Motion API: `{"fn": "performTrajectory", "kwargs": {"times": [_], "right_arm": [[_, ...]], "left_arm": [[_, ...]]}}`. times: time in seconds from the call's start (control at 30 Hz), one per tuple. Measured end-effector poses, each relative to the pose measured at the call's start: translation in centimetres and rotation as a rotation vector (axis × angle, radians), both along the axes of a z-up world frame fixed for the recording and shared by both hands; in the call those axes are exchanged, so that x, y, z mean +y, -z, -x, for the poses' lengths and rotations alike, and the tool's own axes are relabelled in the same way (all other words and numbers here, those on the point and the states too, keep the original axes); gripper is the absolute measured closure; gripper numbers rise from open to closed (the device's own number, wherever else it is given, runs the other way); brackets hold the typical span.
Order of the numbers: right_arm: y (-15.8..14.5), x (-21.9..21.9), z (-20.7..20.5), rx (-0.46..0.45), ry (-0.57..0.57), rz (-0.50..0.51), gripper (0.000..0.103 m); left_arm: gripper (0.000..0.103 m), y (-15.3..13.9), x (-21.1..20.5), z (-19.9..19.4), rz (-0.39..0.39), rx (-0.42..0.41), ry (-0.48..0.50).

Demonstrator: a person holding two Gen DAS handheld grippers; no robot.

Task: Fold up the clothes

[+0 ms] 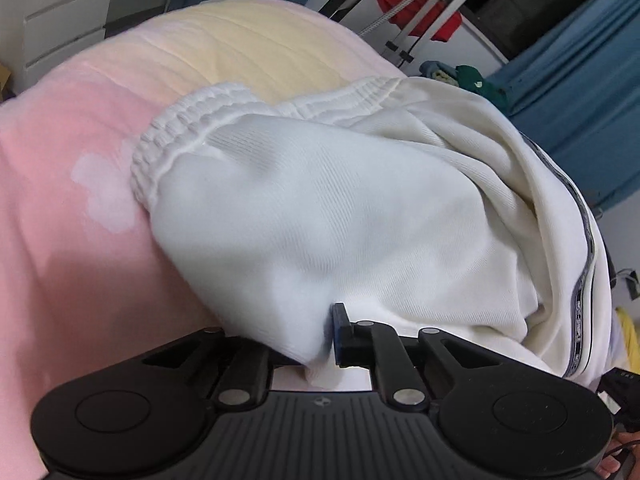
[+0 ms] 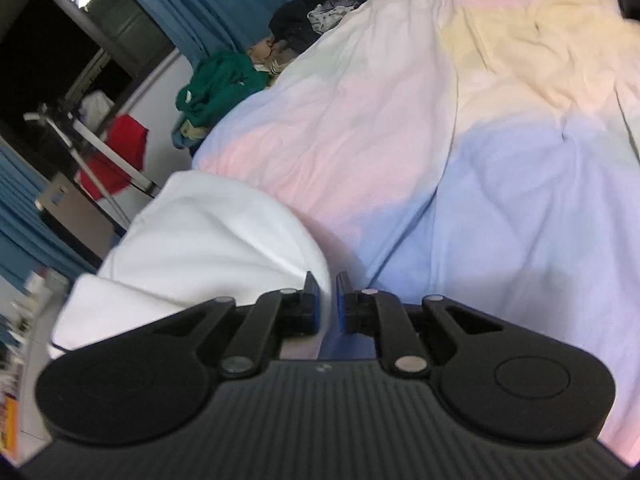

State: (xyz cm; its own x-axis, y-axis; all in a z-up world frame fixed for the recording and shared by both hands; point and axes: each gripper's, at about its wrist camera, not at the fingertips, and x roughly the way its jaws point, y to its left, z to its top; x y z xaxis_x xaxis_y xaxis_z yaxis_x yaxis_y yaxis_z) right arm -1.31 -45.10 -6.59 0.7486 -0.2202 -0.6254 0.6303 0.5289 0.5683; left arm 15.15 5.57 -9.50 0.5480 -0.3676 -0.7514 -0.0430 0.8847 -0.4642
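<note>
1. The left gripper (image 1: pixel 320 336) was clamped on a fold of the white shorts (image 1: pixel 304 216), which lay bunched on the pastel bedspread (image 1: pixel 60 208).
2. The right gripper (image 2: pixel 328 300) pinched another white edge (image 2: pixel 224 240) above the bedspread (image 2: pixel 500 180).

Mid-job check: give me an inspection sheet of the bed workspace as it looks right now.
Surface: pastel bedspread in pink, yellow and blue patches, wrinkled.
Job's things: white shorts with an elastic waistband and a dark side stripe, bunched up, not folded.
Clutter: green garment and other clothes heaped beyond the bed's far edge.
Grippers: left gripper shut on the white shorts, one finger hidden under the cloth; right gripper pinching a fold of the same shorts.
Cables: a dark lead at the right edge of the left wrist view.
Surroundings: blue curtains, a red garment hung on a metal rack, white drawers.
</note>
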Motion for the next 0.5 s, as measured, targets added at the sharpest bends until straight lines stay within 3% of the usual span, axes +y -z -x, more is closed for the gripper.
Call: {"fn": "performTrajectory", "kwargs": {"times": [0.13, 0.2, 0.27, 0.37, 0.43, 0.47, 0.5], "right_arm": [[-1.3, 2.1, 0.0, 0.010, -0.023, 0.140, 0.088], [-2.1, 3.2, -0.4, 0.002, -0.028, 0.220, 0.088], [-3.1, 4.0, -0.3, -0.007, -0.022, 0.281, 0.085], [-4.4, 4.3, 0.3, -0.056, 0.002, 0.333, 0.059], [-5.1, 4.4, 0.8, -0.104, 0.019, 0.362, 0.021], [-5.4, 4.5, 1.0, -0.128, 0.025, 0.374, 0.015], [-5.5, 4.5, 1.0, -0.146, 0.019, 0.382, 0.017]], "left_arm": [[0.071, -1.4, 0.0, 0.8, -0.041, -0.032, 0.030], [0.051, -2.7, -0.1, 2.2, -0.064, -0.061, 0.045], [0.047, -3.1, 0.5, 4.2, -0.087, -0.102, 0.057], [0.038, -4.9, 1.7, 5.3, -0.119, -0.171, 0.055], [0.029, -6.2, 1.7, 4.6, -0.159, -0.210, 0.068], [0.024, -7.2, 1.2, 3.6, -0.193, -0.225, 0.072], [0.021, -7.9, 1.2, 2.8, -0.237, -0.247, 0.062]]}}
